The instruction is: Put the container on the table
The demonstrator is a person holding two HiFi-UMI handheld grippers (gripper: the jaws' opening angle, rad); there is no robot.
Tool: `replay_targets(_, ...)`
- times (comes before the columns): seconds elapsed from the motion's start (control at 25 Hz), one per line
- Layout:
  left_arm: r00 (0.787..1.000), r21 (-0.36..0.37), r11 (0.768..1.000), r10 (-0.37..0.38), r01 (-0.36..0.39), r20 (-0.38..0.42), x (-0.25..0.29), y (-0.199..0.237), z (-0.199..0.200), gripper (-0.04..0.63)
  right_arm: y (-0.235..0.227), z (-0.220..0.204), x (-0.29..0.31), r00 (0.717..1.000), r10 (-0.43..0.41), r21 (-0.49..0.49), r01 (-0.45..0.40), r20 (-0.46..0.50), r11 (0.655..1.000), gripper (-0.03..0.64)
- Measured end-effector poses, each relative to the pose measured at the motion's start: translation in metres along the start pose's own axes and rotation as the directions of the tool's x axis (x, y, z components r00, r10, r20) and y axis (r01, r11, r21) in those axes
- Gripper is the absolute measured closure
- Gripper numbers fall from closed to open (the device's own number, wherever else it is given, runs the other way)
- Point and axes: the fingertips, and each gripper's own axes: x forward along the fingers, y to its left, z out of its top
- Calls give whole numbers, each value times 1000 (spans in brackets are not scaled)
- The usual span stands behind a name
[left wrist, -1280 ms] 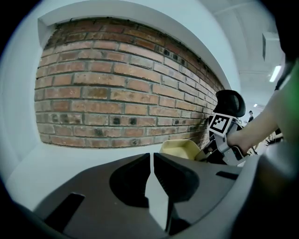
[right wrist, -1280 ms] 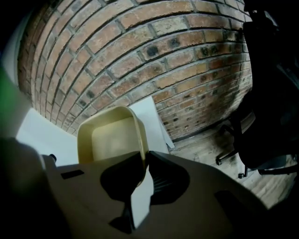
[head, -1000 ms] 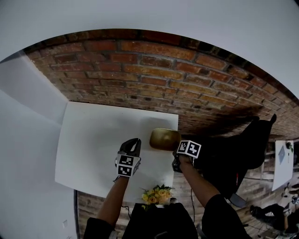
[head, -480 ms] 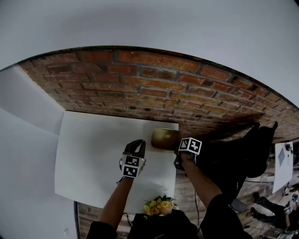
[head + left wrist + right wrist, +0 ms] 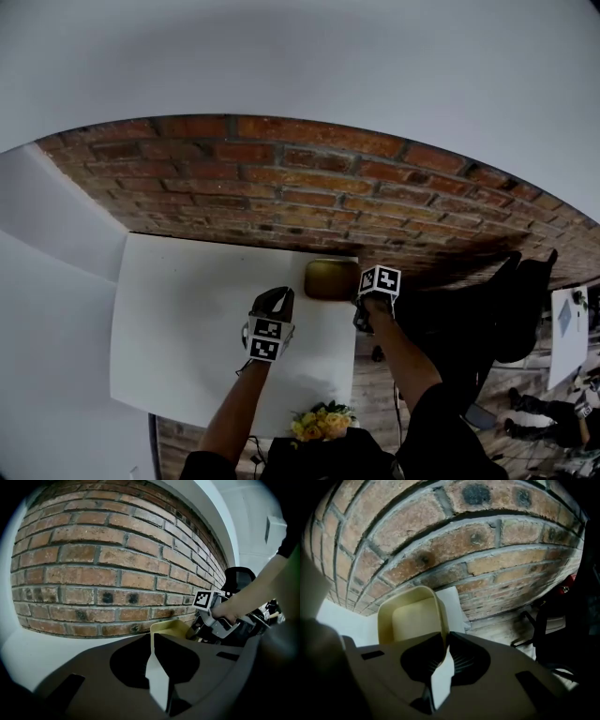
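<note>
A cream, rounded container hangs at the far right corner of the white table. My right gripper is shut on its right-hand rim. In the right gripper view the jaws pinch the container's thin wall, with the right gripper pointing steeply down. Whether its base touches the table I cannot tell. My left gripper hovers over the table just left of the container, jaws together and empty. In the left gripper view the left gripper points toward the container and the right gripper.
A brick wall runs just behind the table. A black office chair stands right of the table's right edge. A bunch of yellow flowers lies at the near table edge. White wall is on the left.
The right gripper has carried the container farther away, toward the brick wall and the table's far right corner. The left gripper has moved the same way alongside it.
</note>
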Motion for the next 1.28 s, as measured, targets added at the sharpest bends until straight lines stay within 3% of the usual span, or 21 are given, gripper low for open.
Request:
replay_targets(0.56, 1000, -4, 1000, 0, 0, -14, 0, 3, -6, 561, -8, -9, 15, 999, -6, 77, 10, -47, 997, 575)
replay_targets(1.04, 1000, -13, 1000, 10, -10, -13, -2, 4, -7, 561, 7, -20, 17, 992, 111, 190, -98, -57, 977, 555)
replay_targets(1.28, 1000, -9, 1000, 10, -10, -12, -5, -1, -6, 561, 6, -18, 10, 993, 118, 163, -112, -29, 980, 517)
